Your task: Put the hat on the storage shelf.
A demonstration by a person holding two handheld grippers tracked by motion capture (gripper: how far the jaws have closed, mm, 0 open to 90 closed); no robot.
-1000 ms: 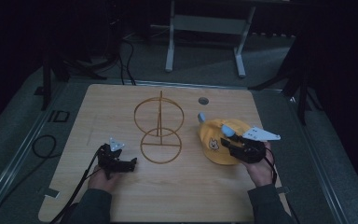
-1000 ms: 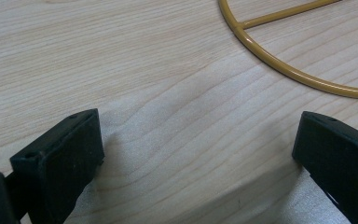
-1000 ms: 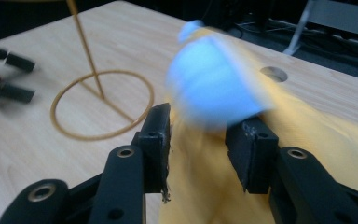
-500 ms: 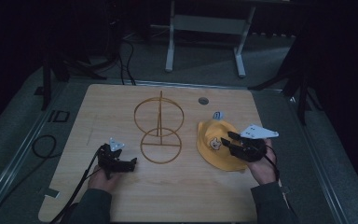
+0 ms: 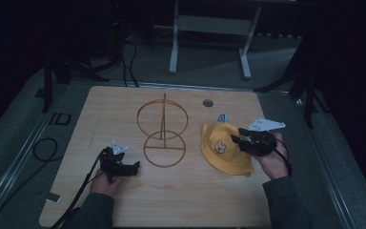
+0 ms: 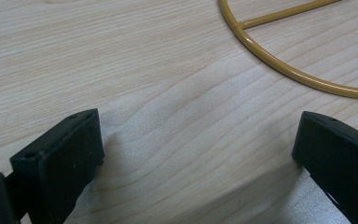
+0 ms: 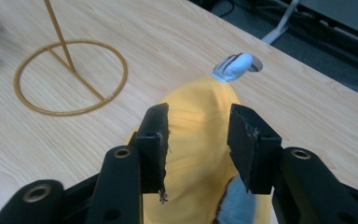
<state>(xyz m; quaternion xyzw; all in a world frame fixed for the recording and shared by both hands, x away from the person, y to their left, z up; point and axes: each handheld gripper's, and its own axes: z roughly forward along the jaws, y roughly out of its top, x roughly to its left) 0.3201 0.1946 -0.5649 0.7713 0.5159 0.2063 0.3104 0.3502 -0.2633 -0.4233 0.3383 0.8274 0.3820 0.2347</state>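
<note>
A yellow bucket hat with a bear face on it is at the right of the table, its right side raised off the wood. My right gripper is shut on that side. In the right gripper view the yellow cloth fills the gap between the two jaws of my right gripper, and a blue-and-white loop sticks up at the hat's far end. A gold wire stand rises mid-table. My left gripper rests on the table at the front left, open, with bare wood between the jaws of the left gripper.
The stand's round base ring lies just beyond my left jaws. A small round hole sits near the table's far edge. A cable loops on the floor at the left. A metal frame stands behind the table.
My right gripper has risen a little with the hat in it, so the hat now tips up and bunches instead of lying flat. The left gripper has stayed put.
</note>
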